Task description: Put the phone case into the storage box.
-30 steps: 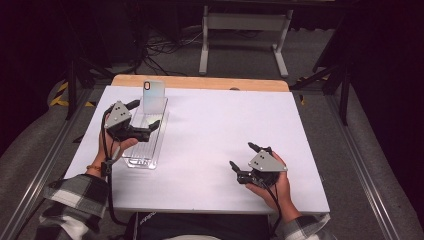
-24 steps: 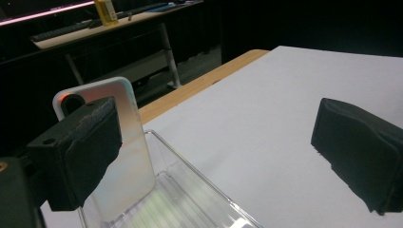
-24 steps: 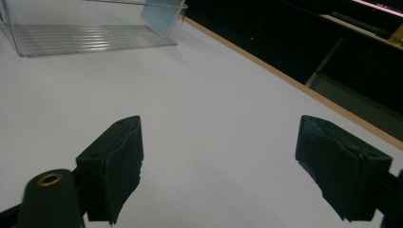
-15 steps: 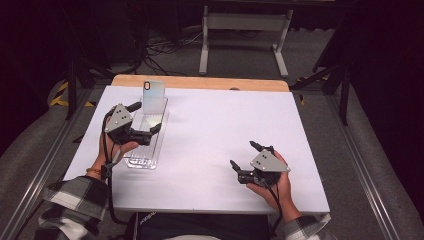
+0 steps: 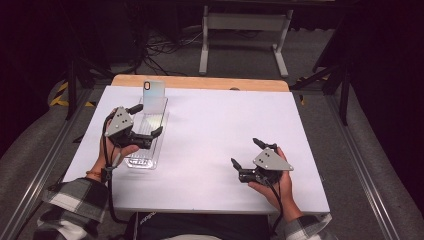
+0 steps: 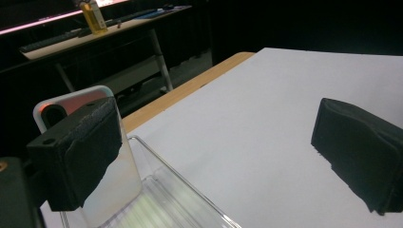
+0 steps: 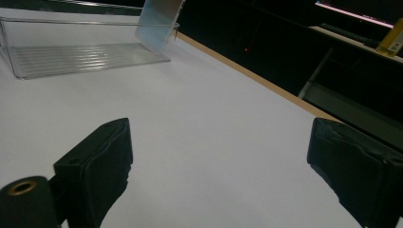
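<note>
Nearest the person, the right gripper (image 5: 249,154) rests low on the bare white table (image 5: 225,130) with its jaws spread wide and nothing between them. Farther out, the left gripper (image 5: 146,121) hovers over the clear plastic tray (image 5: 145,159), jaws likewise wide apart and empty. At the tray's far end the phone (image 5: 154,93) stands propped upright against the wall; it looks stiff, smooth and likely slippery, so its two long edges seem the safest hold.

Left tongs (image 5: 145,121) drew back along the tray (image 5: 145,150).
</note>
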The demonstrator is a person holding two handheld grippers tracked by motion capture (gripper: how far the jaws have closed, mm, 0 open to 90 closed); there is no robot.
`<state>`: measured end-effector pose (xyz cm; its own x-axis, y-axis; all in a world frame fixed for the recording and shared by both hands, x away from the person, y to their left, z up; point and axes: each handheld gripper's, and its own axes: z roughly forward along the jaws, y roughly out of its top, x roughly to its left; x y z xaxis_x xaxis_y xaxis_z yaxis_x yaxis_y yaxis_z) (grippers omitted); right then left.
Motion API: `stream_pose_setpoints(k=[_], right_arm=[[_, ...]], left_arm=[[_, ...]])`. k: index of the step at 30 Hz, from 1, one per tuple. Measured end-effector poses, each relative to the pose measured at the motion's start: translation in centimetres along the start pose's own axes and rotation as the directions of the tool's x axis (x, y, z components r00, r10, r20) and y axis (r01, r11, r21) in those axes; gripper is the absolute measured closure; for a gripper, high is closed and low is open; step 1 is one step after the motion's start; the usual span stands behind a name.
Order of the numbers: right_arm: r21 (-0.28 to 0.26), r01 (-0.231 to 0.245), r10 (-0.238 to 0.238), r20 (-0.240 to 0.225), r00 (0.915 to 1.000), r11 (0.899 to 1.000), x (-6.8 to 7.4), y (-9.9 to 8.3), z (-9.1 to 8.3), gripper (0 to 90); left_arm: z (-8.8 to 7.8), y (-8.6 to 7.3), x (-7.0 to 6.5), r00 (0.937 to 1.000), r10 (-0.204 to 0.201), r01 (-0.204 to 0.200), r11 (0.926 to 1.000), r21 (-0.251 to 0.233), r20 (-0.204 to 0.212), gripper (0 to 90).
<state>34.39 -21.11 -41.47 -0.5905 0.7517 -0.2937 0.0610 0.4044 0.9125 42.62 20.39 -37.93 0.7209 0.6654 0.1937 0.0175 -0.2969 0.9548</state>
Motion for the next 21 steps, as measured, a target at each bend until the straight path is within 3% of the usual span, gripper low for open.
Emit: stream_pose_setpoints(k=[21], right_arm=[[-0.017, -0.001, 0.001, -0.008, 1.0000, 1.000, -0.7, 1.2, 0.9, 7.8]], left_arm=[[-1.1, -0.1, -1.5, 0.9993, 0.027, -0.026, 0.9995, -0.018, 0.026, 2.5]])
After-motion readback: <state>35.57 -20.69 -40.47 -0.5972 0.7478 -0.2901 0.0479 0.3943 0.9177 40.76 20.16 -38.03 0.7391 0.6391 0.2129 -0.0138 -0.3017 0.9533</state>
